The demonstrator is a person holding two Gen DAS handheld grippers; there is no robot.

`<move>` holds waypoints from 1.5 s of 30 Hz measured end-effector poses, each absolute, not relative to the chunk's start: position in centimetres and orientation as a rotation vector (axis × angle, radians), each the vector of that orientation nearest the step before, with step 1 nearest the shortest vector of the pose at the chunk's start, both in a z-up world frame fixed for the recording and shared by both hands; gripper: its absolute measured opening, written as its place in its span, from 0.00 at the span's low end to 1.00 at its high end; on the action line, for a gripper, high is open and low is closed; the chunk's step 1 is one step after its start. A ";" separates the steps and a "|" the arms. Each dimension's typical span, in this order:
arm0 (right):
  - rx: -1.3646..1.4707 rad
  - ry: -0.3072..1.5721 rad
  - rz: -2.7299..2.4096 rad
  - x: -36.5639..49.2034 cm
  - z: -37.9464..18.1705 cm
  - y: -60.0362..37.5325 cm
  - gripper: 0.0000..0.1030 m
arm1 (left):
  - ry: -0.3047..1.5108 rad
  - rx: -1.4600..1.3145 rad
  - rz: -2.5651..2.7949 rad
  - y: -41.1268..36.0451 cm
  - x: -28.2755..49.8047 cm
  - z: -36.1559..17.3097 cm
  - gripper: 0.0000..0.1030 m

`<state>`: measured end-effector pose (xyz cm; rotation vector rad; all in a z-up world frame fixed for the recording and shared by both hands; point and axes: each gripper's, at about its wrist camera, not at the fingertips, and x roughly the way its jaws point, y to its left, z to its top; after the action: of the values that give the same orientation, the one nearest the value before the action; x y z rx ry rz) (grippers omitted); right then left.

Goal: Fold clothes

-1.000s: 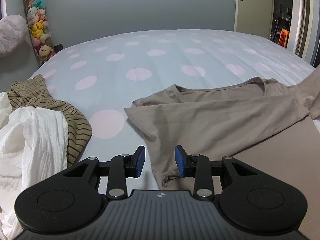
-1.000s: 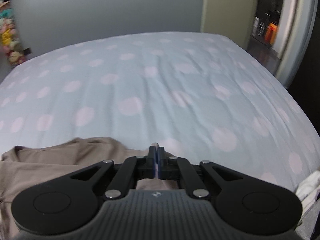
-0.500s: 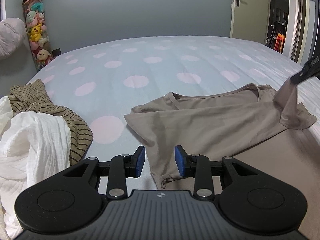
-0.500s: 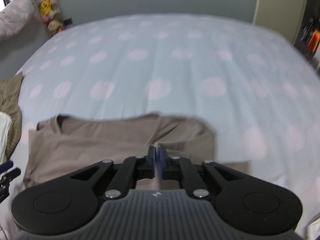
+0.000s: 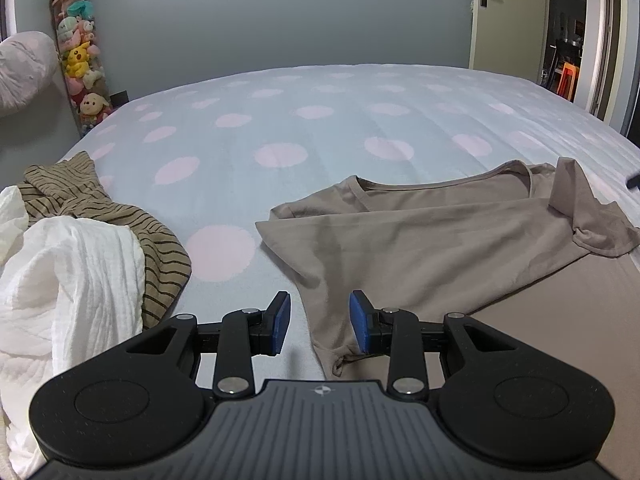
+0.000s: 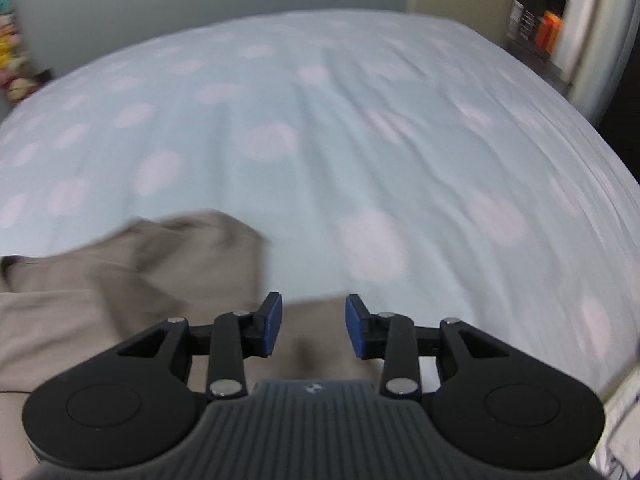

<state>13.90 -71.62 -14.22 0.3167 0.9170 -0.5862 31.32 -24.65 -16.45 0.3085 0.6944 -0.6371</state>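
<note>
At six o'clock on the bed [image 5: 320,128], the shirt [image 5: 420,240] ran three-to-nine; my left gripper [image 5: 319,322] gaped astride its hem, my right gripper [image 6: 310,326], jaws just opened, held nothing.

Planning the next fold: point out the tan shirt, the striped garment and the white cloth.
tan shirt [image 5: 420,240], left wrist view, its flat body.
striped garment [image 5: 160,248], left wrist view, its lower fold.
white cloth [image 5: 72,280], left wrist view, its crumpled middle.

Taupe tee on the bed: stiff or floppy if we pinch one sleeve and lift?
Probably floppy: the taupe tee lies thin and flat, and its sleeve has slumped into soft folds. Likely light, since it barely dents the bedsheet. Expect it to drape and drag rather than hold shape.
</note>
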 end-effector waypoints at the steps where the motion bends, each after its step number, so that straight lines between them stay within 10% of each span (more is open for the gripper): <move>1: 0.331 0.925 -0.598 13.5 -15.0 -72.3 0.40 | 0.692 0.311 -0.635 -24.7 31.3 -16.4 0.30; 11: 0.437 0.948 -0.603 12.2 -20.5 -73.5 0.48 | 0.680 0.301 -0.625 -25.2 31.8 -17.0 0.30; 15: 0.417 0.957 -0.554 12.6 -19.9 -72.3 0.06 | 0.691 0.287 -0.622 -25.2 32.1 -17.1 0.30; 35: 0.314 0.674 -0.183 16.3 -0.5 -55.6 0.05 | 0.662 0.230 -0.656 -23.2 31.0 -13.6 0.30; 45: 0.279 0.754 -0.034 21.1 -2.9 -44.8 0.05 | 0.703 0.128 -0.700 -21.7 31.8 -13.3 0.30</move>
<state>21.15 -44.79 -2.87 0.2792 0.7539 -0.0340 31.83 -21.72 -13.31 0.1277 0.7026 -0.7003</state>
